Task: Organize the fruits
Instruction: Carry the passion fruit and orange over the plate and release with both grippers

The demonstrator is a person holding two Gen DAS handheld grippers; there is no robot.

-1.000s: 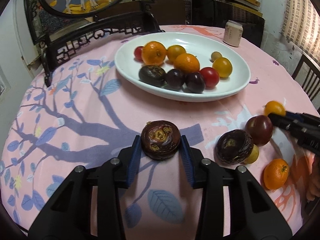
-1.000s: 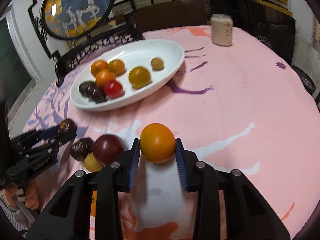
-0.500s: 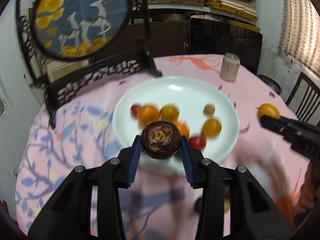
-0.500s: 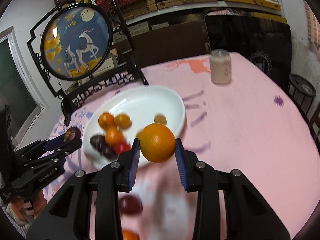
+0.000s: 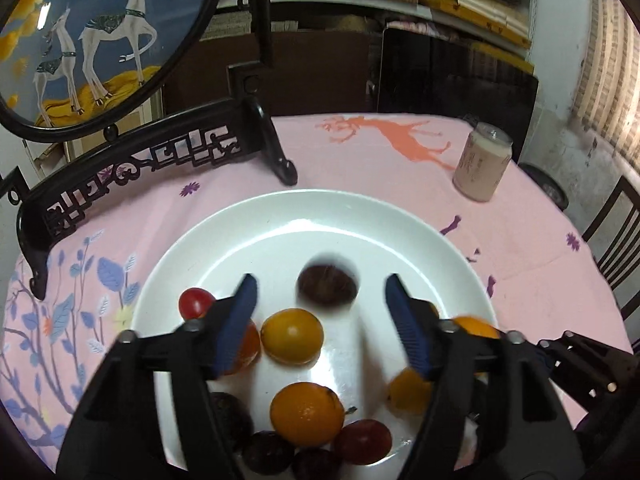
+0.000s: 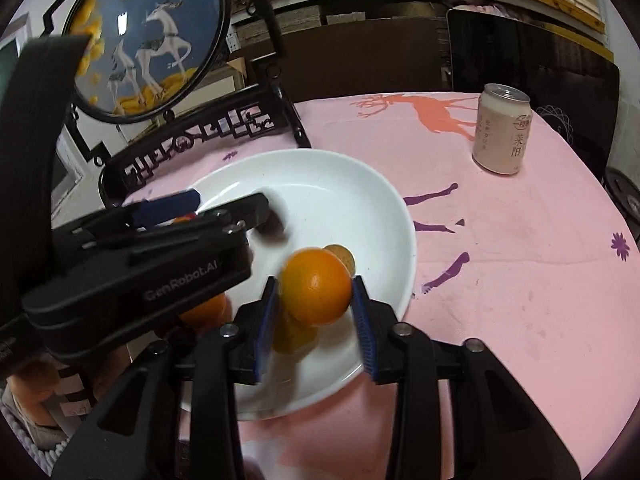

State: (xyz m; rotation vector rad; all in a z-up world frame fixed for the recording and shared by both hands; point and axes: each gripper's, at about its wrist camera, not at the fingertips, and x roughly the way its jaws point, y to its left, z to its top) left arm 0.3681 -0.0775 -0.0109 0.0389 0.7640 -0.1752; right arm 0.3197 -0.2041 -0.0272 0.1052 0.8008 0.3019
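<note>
Left gripper (image 5: 320, 312) gaping wide, dark fruit (image 5: 326, 285) blurring over white plate (image 5: 280, 216); right gripper (image 6: 316, 312) pinching orange (image 6: 315, 286).

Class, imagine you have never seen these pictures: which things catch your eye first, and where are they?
The orange gripped in the right gripper above the white plate. Next, the blurred dark fruit between the open left gripper fingers, over the plate's middle. Behind the plate stands the round deer screen.

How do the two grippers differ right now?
The left gripper is open and empty, a dark fruit blurred between its fingers; the right gripper is shut on an orange. Both are above the white plate.
</note>
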